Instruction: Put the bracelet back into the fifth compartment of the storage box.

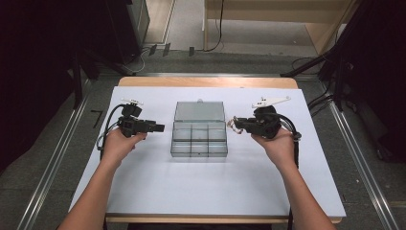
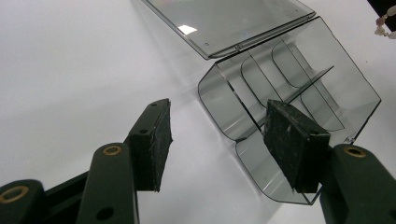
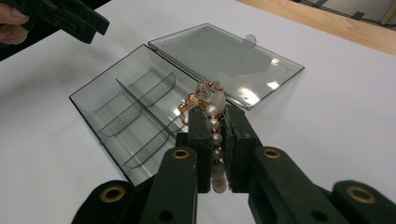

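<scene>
A clear smoky plastic organiser box (image 1: pixel 199 140) with several compartments lies in the middle of the white sheet, its lid (image 1: pixel 199 111) folded back flat behind it. My right gripper (image 1: pixel 234 124) hovers just right of the box, shut on a bracelet of pearly and gold beads (image 3: pixel 211 120) whose loop sticks out past the pads. In the right gripper view the box (image 3: pixel 140 112) lies beyond the jaws. My left gripper (image 1: pixel 162 128) hangs left of the box with its jaws open and nothing between them; in its own view the box (image 2: pixel 289 102) lies ahead.
The white sheet (image 1: pixel 158 187) covers a wooden table (image 1: pixel 206 82) whose far edge shows behind the box. Beyond it are a grey floor, cables and dark stands. Metal rails (image 1: pixel 52 158) run along both sides of the table.
</scene>
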A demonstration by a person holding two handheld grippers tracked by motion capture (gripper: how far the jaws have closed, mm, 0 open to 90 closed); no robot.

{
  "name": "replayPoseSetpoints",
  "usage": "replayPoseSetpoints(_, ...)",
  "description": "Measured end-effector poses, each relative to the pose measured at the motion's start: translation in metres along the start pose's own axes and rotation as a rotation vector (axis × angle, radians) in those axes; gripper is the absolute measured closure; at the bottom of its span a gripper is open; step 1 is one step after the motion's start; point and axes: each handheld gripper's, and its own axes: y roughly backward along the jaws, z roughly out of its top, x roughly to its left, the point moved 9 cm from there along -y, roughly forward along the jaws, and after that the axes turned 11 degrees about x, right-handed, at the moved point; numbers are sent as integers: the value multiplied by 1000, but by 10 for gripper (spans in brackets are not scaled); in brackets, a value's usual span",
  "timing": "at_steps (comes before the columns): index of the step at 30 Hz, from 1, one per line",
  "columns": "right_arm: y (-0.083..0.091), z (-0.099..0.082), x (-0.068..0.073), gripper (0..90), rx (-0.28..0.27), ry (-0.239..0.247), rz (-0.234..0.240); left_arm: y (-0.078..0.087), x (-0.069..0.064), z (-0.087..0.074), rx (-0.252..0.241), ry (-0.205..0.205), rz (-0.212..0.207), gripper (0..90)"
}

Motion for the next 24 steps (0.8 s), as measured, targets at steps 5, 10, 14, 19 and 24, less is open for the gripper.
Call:
replayPoseSetpoints(5,-5,2,6,848,5,15,4,0,0,0,-4,-1,-6,427)
replayPoseSetpoints(10,-8,5,13,848,5,32,12,1,0,1,-7,0,-11,427)
replayPoseSetpoints(14,-11,6,17,847,7,39,24,1,0,1,-11,-1,-10,428)
replayPoseSetpoints(19,-13,7,21,848,5,44,35,1,0,1,-10,-1,-10,428)
replayPoseSetpoints(24,-15,9,26,847,2,46,49,1,-1,1,-8,-2,-11,428)
